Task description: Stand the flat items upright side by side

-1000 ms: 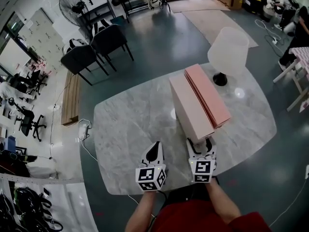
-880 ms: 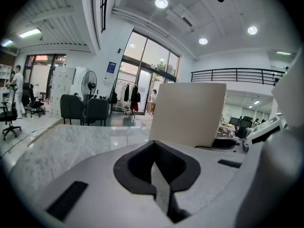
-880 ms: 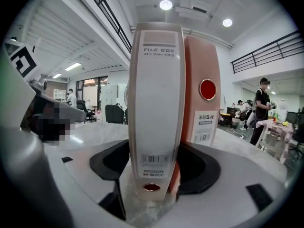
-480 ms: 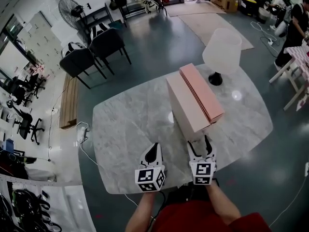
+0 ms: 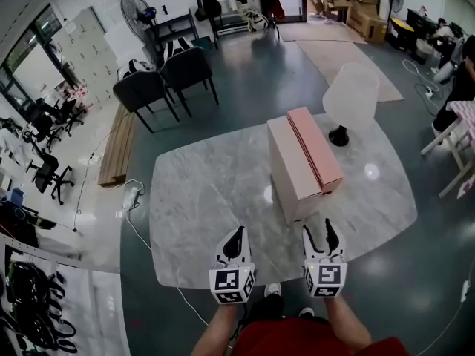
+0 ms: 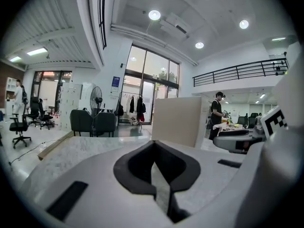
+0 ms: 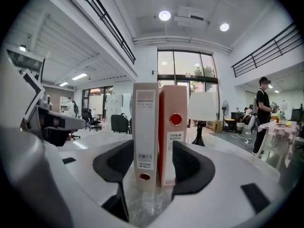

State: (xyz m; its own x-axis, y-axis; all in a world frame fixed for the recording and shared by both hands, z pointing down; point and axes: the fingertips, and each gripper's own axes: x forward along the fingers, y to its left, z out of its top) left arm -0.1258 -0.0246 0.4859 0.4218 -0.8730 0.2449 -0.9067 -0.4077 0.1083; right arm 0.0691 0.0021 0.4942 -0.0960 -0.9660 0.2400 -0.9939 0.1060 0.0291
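Note:
Two binders stand upright side by side on the marble table: a beige one on the left and a pink one against its right side. In the right gripper view their spines face me, beige and pink. My right gripper sits just short of their near ends, its jaws apart and closing with nothing between the pads. My left gripper rests shut and empty near the table's front edge, left of the beige binder's side.
A white-shaded lamp stands on the table behind the binders, to their right. Dark chairs and a floor fan are beyond the table's far left. A person stands in the background. A cable lies on the floor at left.
Both grippers have drawn back toward the table's near edge; the right one now has a gap to the binders' ends. The binders stay upright and have not moved.

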